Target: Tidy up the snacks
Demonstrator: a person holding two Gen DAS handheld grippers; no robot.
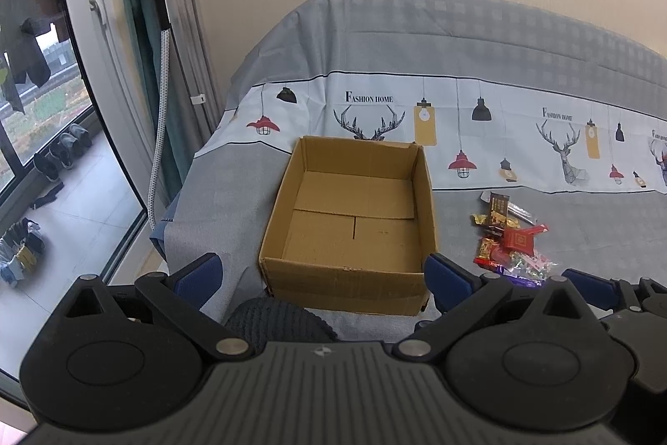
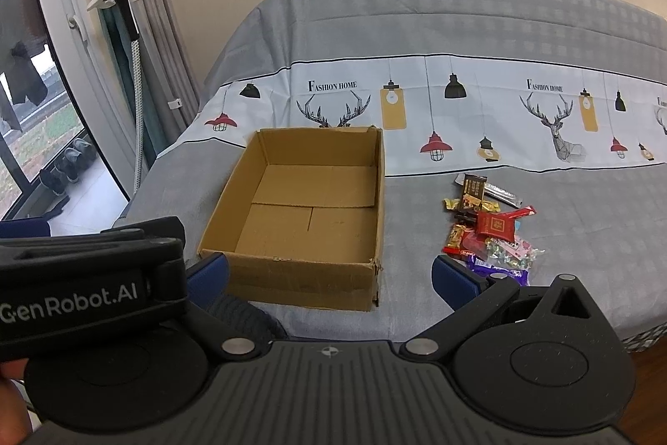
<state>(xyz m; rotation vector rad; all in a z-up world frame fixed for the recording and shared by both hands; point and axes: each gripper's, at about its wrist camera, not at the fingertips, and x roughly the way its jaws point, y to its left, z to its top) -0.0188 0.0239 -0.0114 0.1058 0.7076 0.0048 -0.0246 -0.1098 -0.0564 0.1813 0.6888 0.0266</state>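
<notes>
An open, empty cardboard box (image 1: 354, 228) (image 2: 304, 215) stands on a table covered with a grey cloth. To its right lies a pile of wrapped snacks (image 1: 510, 240) (image 2: 490, 230): a red packet, a dark bar, gold candies, a purple wrapper. My left gripper (image 1: 321, 280) is open and empty, just before the box's near wall. My right gripper (image 2: 329, 276) is open and empty, near the box's front right corner, left of the snacks. The left gripper's body (image 2: 83, 278) shows at the left of the right wrist view.
The grey cloth (image 2: 458, 28) has a white band with deer and lamp prints behind the box. A garment steamer (image 1: 160, 69) stands by curtains and a window at the left. A dark knitted thing (image 1: 279, 320) lies below the table's near edge.
</notes>
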